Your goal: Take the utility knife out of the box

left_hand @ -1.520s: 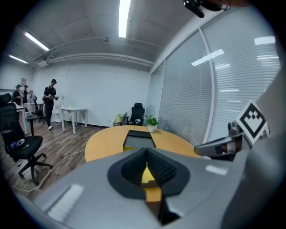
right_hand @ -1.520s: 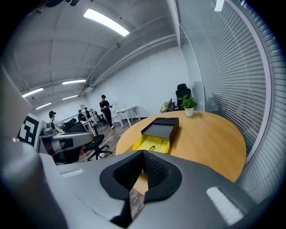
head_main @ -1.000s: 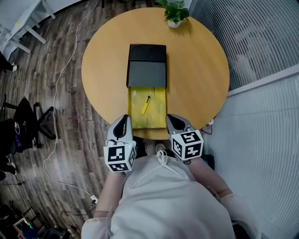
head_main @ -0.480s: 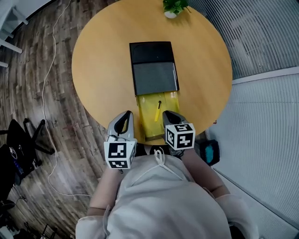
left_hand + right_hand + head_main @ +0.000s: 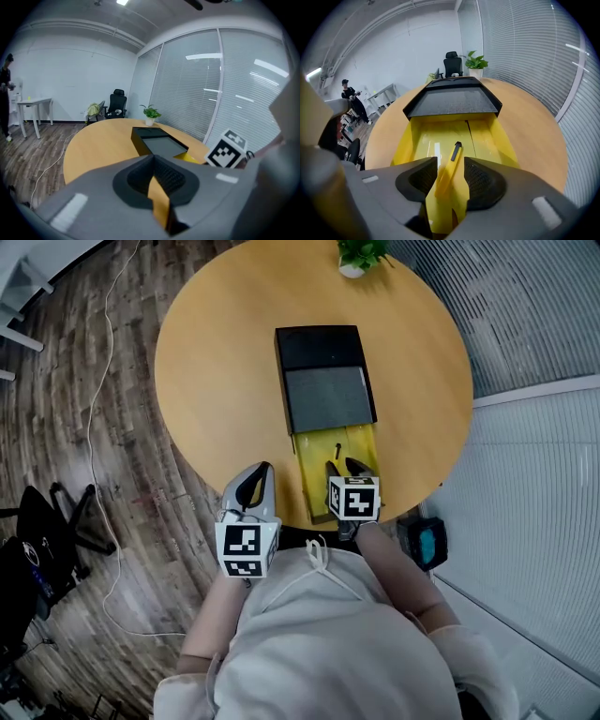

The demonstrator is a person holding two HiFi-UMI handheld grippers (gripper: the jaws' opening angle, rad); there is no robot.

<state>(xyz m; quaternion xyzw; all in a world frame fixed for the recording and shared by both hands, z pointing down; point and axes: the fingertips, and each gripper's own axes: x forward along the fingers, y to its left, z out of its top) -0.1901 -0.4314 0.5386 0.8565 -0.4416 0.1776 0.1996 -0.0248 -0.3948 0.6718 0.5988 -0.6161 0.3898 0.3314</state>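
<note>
One knife [image 5: 446,172] between right gripper [image 5: 451,165] jaws

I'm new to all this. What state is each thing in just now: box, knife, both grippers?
Box, drawer slid out.
Right gripper, open, jaws just opened.
Knife, lying in the drawer between the right gripper's jaws, not gripped.
Left gripper, shut, empty.
Plant, upright.
</note>
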